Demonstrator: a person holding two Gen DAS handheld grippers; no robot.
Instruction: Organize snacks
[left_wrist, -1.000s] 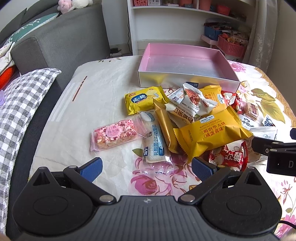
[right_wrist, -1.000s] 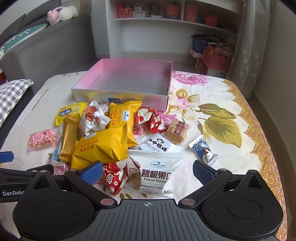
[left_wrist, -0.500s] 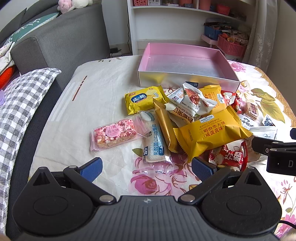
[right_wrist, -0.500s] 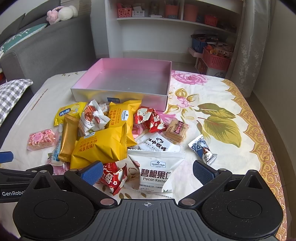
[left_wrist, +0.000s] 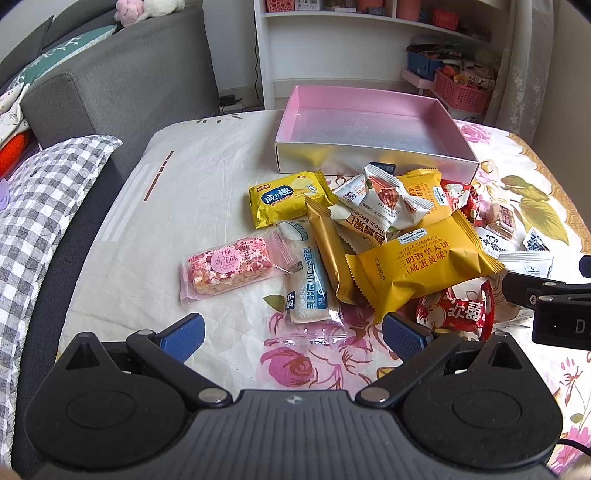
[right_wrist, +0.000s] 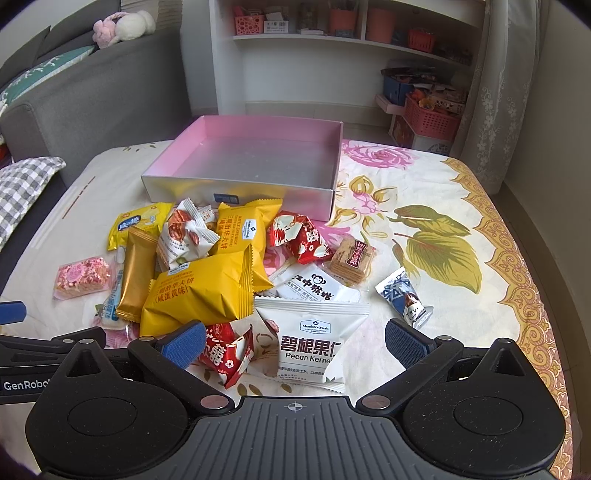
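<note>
Presently: left tool (left_wrist: 291, 334) and right tool (right_wrist: 293, 341), both spread wide, holding nothing. Snack pile (right_wrist: 207, 266) lies on the floral bench cloth (right_wrist: 443, 206), just before the empty pink box (right_wrist: 255, 158). Advice to myself — take loose edge packets first, pecan packet (right_wrist: 314, 332) nearest. Lower layers of the pile hidden; far shelf contents unreadable.

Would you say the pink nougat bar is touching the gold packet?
Apart: the left wrist view shows the nougat bar and gold packet separated by another packet.

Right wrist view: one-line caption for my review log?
Open right gripper hovers over a white pecan packet, snack pile before an empty pink box.
</note>
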